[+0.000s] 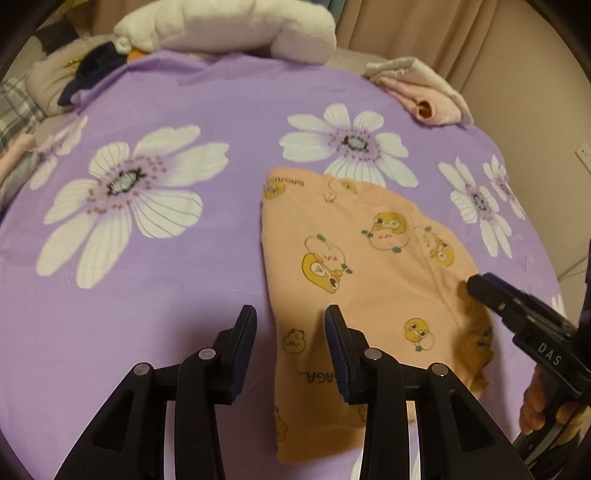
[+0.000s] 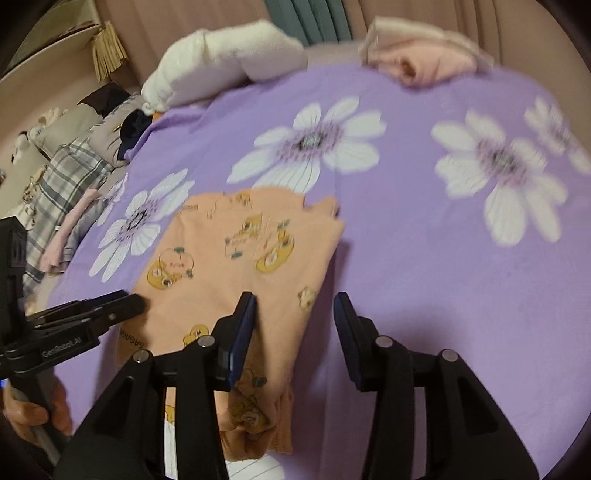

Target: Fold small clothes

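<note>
A small peach garment [image 1: 369, 266] with yellow cartoon prints lies folded on the purple flowered sheet [image 1: 184, 266]; it also shows in the right wrist view [image 2: 236, 273]. My left gripper [image 1: 291, 325] is open and empty, its jaws straddling the garment's left edge near me. My right gripper [image 2: 295, 310] is open and empty over the garment's right edge. The right gripper shows from the side in the left wrist view [image 1: 480, 286], at the garment's right side. The left gripper shows in the right wrist view [image 2: 129, 306] at the garment's left side.
A white plush pillow [image 1: 229, 26] lies at the far edge of the bed. A folded pink and cream pile [image 1: 424, 92] sits at the far right. Dark and plaid clothes [image 2: 74, 177] are heaped at the left. A curtain [image 1: 461, 33] hangs behind.
</note>
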### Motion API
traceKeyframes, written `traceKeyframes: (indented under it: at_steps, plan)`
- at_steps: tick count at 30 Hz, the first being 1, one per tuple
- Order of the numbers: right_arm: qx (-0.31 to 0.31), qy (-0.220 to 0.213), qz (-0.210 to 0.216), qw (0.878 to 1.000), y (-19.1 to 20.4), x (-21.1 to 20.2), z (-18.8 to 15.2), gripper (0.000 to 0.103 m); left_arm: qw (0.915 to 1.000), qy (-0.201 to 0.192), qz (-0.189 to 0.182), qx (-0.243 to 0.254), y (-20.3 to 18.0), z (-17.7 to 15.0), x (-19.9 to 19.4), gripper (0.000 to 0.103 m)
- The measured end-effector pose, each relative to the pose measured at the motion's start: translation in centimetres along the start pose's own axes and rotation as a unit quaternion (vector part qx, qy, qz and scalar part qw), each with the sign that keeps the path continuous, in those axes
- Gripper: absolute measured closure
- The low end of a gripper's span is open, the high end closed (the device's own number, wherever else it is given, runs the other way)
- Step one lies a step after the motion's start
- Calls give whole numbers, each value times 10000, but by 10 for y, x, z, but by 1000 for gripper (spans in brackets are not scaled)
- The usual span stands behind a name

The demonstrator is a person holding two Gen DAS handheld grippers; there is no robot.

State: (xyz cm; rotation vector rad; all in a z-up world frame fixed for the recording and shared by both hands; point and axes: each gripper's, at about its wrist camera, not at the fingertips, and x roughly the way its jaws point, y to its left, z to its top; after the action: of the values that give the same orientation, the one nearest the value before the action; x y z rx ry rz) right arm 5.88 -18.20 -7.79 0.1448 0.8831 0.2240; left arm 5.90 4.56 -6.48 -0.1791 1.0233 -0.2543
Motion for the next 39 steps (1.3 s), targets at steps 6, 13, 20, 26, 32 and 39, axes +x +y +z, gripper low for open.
traceKeyframes:
  at_steps: [6,13,20,26,32,39]
  plan:
    - [-287,-245,262,9989,13,-8,5,68,9991,-282,-133,287,-15,-9,-15,67]
    - [-251,409,68,9988,17,32,-9,78,9987,186,-74,466,-25,-25,16,67]
    - [-376,232,263,9987,23,8,-10,76,9990,167,-111,405,-24,-27,6,67]
    - [-647,270,597,9958,34,-8,-31,76,9990,158,-69,406,-24,-29,7,67]
    - [-862,502,341,9944,39,5,-45,75,9990,171,-59,415,-25,-30,1,67]
    - [-899,252,231,9954,47,-29,-37,54,9992,161,152,326,-24,-28,-27,51]
